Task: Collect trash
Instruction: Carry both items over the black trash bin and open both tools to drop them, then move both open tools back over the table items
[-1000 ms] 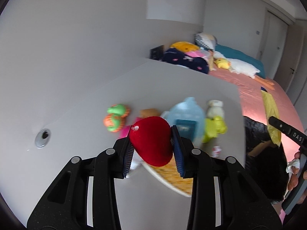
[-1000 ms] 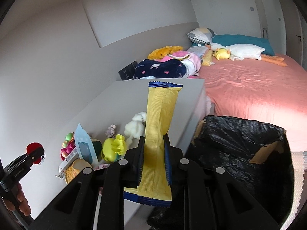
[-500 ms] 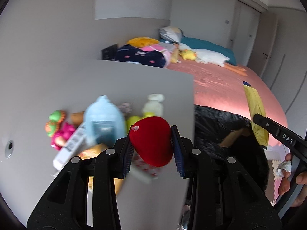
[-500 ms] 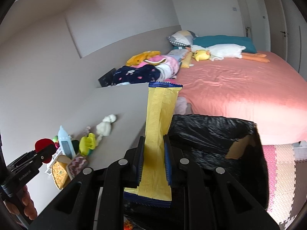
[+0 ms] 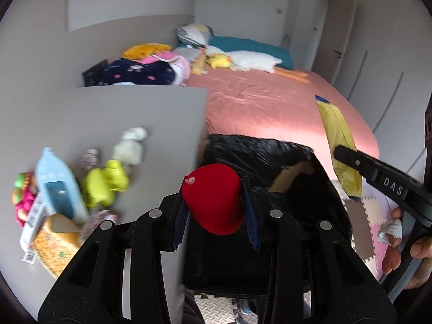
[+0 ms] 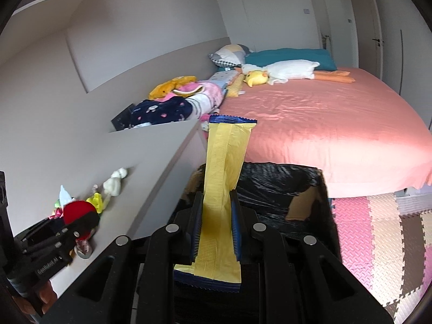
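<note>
Left wrist view: right gripper, lettered "DAS", clamps a yellow wrapper; left gripper clamps a red object over the black-lined bin beside a toy-strewn table.

The red thing between the left gripper's fingers looks matt and felt-like, with a small clear bead on its top left. The gripper bodies are matt black plastic with a fine grain and shiny round metal screw heads; the pads are ribbed blue. The wrapper in the right gripper is thin yellow foil or plastic, crimped in fine ridges, with dark blue serrated ends. The bin liner is glossy, crinkled black plastic over bare brown cardboard. The worktop is smooth matt grey. The bed sheet is satiny pink cloth. The floor mats are textured foam.
</note>
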